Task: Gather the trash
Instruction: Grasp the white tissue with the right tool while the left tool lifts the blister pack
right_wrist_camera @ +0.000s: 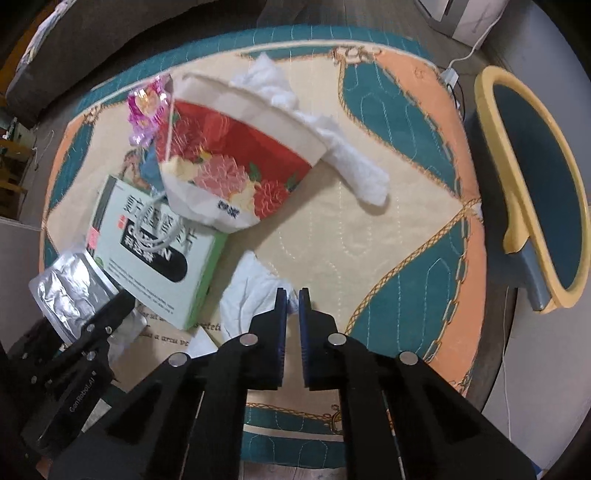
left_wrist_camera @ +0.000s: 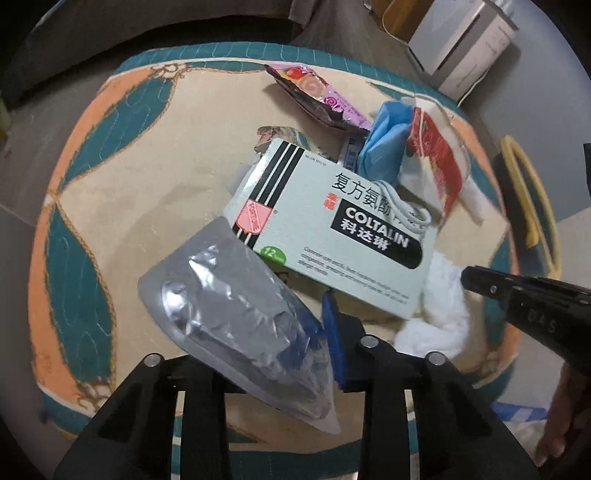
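My left gripper (left_wrist_camera: 295,325) is shut on a silver foil blister pack (left_wrist_camera: 236,310), held above the quilted table; it also shows in the right wrist view (right_wrist_camera: 70,291). A green Coltalin medicine box (left_wrist_camera: 328,229) lies ahead of it. A red floral paper bag (right_wrist_camera: 236,158) lies on its side beyond the box. A pink snack wrapper (left_wrist_camera: 317,96) and a blue plastic bag (left_wrist_camera: 388,144) lie at the far side. My right gripper (right_wrist_camera: 292,295) is nearly shut, its tips at the edge of a crumpled white tissue (right_wrist_camera: 247,291); whether it grips it is unclear. Another tissue (right_wrist_camera: 354,162) lies by the red bag.
The round table wears a teal, orange and cream quilted cover (right_wrist_camera: 413,229). A yellow-rimmed teal bin (right_wrist_camera: 543,192) stands right of the table. A white box (left_wrist_camera: 465,40) stands on the floor beyond. A dark sofa (right_wrist_camera: 92,33) is at the back left.
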A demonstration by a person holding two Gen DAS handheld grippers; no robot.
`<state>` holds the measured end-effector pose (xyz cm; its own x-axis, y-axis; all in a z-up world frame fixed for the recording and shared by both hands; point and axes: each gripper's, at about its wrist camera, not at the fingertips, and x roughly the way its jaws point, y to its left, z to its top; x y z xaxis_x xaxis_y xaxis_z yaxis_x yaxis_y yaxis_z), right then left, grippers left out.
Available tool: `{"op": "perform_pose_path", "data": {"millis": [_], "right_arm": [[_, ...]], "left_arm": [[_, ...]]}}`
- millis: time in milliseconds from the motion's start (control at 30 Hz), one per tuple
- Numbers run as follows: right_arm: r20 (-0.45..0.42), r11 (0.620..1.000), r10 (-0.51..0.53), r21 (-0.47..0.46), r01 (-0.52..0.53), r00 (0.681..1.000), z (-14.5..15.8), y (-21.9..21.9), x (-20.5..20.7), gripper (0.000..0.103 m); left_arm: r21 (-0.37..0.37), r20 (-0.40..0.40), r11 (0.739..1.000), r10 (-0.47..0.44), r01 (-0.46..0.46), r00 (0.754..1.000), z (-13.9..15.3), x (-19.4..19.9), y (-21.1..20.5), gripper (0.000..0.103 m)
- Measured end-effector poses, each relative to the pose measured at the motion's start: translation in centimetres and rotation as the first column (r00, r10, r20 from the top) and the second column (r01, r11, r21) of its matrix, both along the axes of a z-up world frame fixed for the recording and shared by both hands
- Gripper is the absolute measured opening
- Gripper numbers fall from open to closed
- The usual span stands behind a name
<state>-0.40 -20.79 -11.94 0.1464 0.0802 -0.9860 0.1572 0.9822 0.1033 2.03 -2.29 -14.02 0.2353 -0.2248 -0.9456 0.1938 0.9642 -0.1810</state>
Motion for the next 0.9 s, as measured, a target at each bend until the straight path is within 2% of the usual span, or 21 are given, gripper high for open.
{"op": "perform_pose_path", "data": {"millis": [233,367,500,567,633,767,800,833,867,900], "right_arm": [[0.031,1.000,-0.004,0.021,0.004,1.000,1.8,0.1,1.2,0.006],[0.057,1.000,-0.007,0.006,0.006,0.998,2.6,-0.2,1.4,0.004],[0.107,0.999,-0.029,0.042,0.025,0.994,4.4,-1.0,0.8,0.004],[0.139,0.999,-0.026,0.028,0.022,0.990,5.6,-1.4,0.6,0.004],[0.165,0.998,-0.043,0.054,0.035,0.985,6.5,-1.3,0.6,0.004],[0.129,0.994,-0.059,0.099,0.047,0.990,5.4,-1.6,0.1,0.005],[0.085,0.992,-0.051,0.120,0.041,0.995,4.2,-1.2,0.1,0.007],[0.065,0.992,-0.042,0.119,0.034,0.997,3.5,-0.9,-0.2,0.016],[0.049,0.994,-0.029,0.106,0.024,0.998,2.8,-0.5,-0.3,0.031],[0.034,0.997,-0.013,0.080,0.011,0.999,2.1,-0.1,-0.4,0.040]], "left_arm": [[0.010,0.074,1.000,-0.019,0.018,0.997,2.7,-1.1,0.0,0.013],[0.008,0.131,0.999,-0.054,0.053,0.990,4.5,-1.7,-1.5,0.013],[0.040,0.202,0.996,-0.091,0.084,0.975,6.5,-2.2,-1.2,0.013],[0.065,0.233,0.993,-0.112,0.099,0.966,7.3,-2.2,-1.5,0.013],[0.057,0.249,0.993,-0.115,0.104,0.962,8.0,-2.3,-1.2,0.013],[0.045,0.243,0.993,-0.115,0.107,0.963,8.1,-2.3,-1.2,0.013],[0.053,0.238,0.993,-0.116,0.106,0.964,7.9,-2.3,-1.3,0.013],[0.056,0.233,0.993,-0.117,0.106,0.965,7.8,-2.4,-1.2,0.013],[0.056,0.230,0.993,-0.117,0.107,0.966,7.7,-2.4,-1.3,0.013],[0.054,0.225,0.993,-0.116,0.107,0.967,7.6,-2.4,-1.3,0.013]]}}
